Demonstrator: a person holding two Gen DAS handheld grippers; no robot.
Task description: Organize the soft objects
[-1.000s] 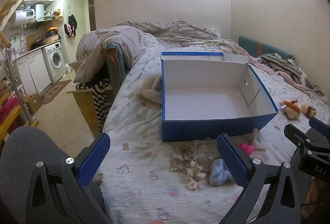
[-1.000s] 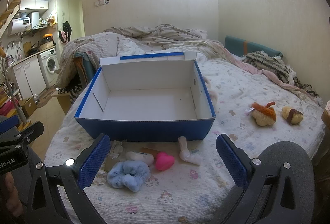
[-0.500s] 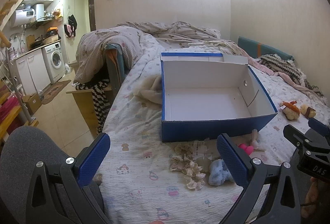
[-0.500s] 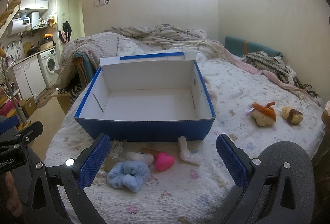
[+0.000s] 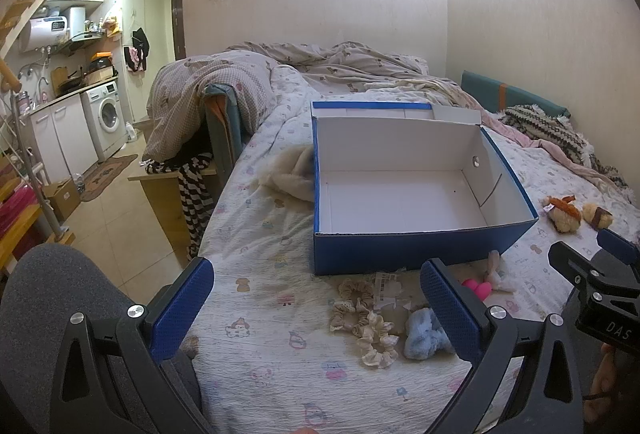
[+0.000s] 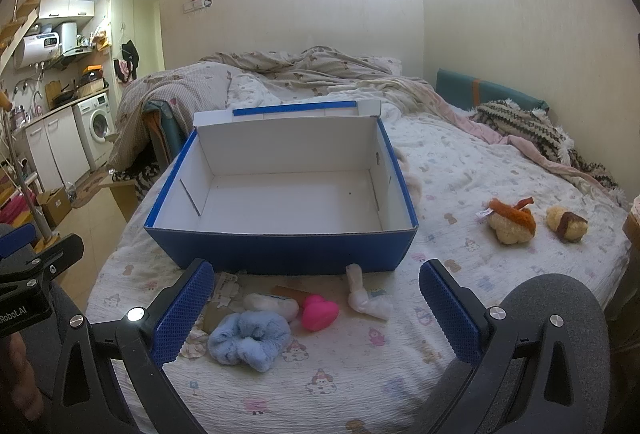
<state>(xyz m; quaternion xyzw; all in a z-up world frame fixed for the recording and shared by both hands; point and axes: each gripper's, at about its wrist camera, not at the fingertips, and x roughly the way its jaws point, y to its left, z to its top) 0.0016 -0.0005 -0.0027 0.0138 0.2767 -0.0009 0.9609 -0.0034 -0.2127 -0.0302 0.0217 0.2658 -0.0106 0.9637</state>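
An empty blue box [image 5: 420, 250] [image 6: 280, 250] with a white inside stands on the bed. In front of it lie a fluffy light-blue scrunchie [image 6: 248, 340] [image 5: 424, 334], a pink heart [image 6: 319, 312] [image 5: 476, 288], a white soft piece [image 6: 364, 298], a white oblong piece [image 6: 272, 304] and cream scrunchies [image 5: 364, 318]. Two plush toys [image 6: 512, 220] [image 6: 566, 224] lie to the right. My left gripper [image 5: 316, 308] is open above the near bed edge. My right gripper [image 6: 316, 314] is open, held back from the pink heart and blue scrunchie.
A rumpled duvet [image 6: 304, 74] covers the far end of the bed, with a knitted blanket [image 6: 520, 122] at the right wall. A cream fuzzy item [image 5: 288, 170] lies left of the box. A kitchen corner with a washing machine [image 5: 106, 114] is at far left.
Both views have shifted very slightly; the objects and both open grippers stay as they were.
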